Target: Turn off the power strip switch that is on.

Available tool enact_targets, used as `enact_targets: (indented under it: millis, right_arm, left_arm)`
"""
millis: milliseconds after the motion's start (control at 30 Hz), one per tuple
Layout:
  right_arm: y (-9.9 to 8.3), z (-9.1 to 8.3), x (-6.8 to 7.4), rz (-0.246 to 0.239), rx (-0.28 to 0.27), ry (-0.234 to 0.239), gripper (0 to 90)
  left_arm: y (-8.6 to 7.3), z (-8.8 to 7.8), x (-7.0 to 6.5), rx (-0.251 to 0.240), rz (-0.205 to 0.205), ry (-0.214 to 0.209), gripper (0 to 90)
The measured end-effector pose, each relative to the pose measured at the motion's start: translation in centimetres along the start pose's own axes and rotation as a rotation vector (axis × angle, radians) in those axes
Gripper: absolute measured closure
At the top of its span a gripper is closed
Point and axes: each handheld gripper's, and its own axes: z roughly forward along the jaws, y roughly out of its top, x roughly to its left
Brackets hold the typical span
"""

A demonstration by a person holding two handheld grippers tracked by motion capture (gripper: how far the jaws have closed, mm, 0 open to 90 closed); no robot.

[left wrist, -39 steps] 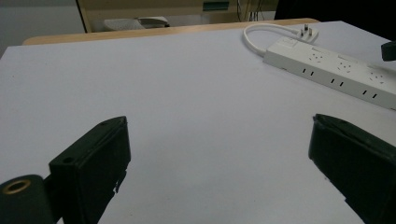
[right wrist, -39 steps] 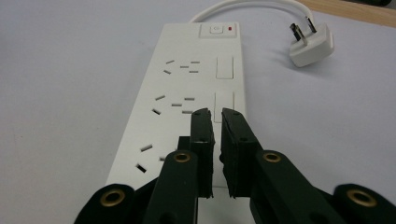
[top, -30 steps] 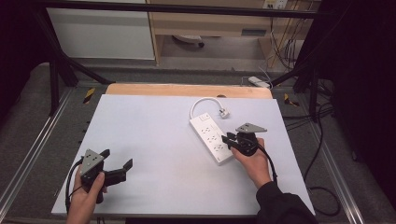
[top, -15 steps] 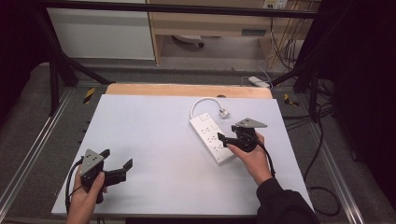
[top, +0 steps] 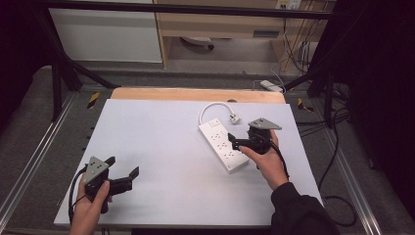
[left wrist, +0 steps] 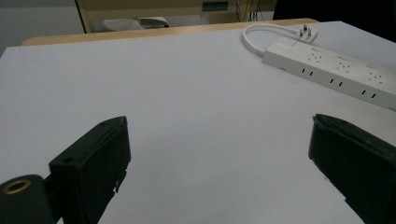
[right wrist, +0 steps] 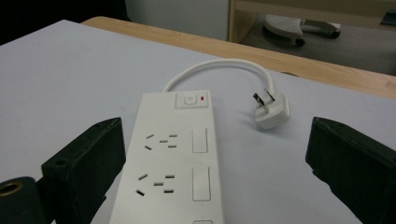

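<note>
The left hand (top: 90, 203) enters from the bottom left of the high view, wrapped around the left gripper (top: 122, 169), whose grey three-cornered plate faces up and whose jaws stand wide apart, pointing toward the right of the frame. The right hand (top: 266, 159), with a dark sleeve (top: 298, 213) at the lower right, holds the right gripper (top: 234, 142) at centre right, jaws pointing left. In each gripper view the two black jaws rise at the lower corners, spread wide with nothing between them.

No readable text anywhere; the power strip (right wrist: 173, 163) bears no legible label.
</note>
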Motion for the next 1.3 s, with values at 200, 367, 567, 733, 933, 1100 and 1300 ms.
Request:
enact_targets:
  millis: [200, 367, 567, 733, 933, 1100, 1300]
  right_arm:
    - [0.7, -0.4, -0.1, -0.008, -0.009, 0.008, 2.9]
    - [1.3, -1.0, -0.1, -0.008, -0.016, 0.022, 2.1]
    - [1.8, -1.6, -0.4, -0.005, -0.031, 0.022, 2.5]
    - [2.2, -2.3, -0.8, 0.000, -0.046, 0.023, 2.7]
    - [2.7, -3.4, -1.3, 0.012, -0.075, 0.015, 2.8]
    - [3.0, -4.4, -1.9, 0.015, -0.096, 0.004, 2.8]
    - [2.9, -5.6, -2.7, 0.016, -0.116, -0.008, 2.7]
  left_arm:
    - [0.0, 0.0, 0.0, -0.002, -0.002, 0.000, 5.7]
    - [0.0, 0.0, 0.0, -0.002, -0.002, 0.000, 5.7]
    - [0.0, 0.0, 0.0, -0.002, -0.002, 0.000, 5.7]
    - [0.0, 0.0, 0.0, -0.002, -0.002, 0.000, 5.7]
    - [0.0, 0.0, 0.0, -0.004, -0.002, 0.000, 5.7]
    - [0.0, 0.0, -0.1, -0.006, -0.008, -0.003, 5.7]
    - [0.0, 0.0, -0.1, -0.004, -0.006, -0.002, 5.6]
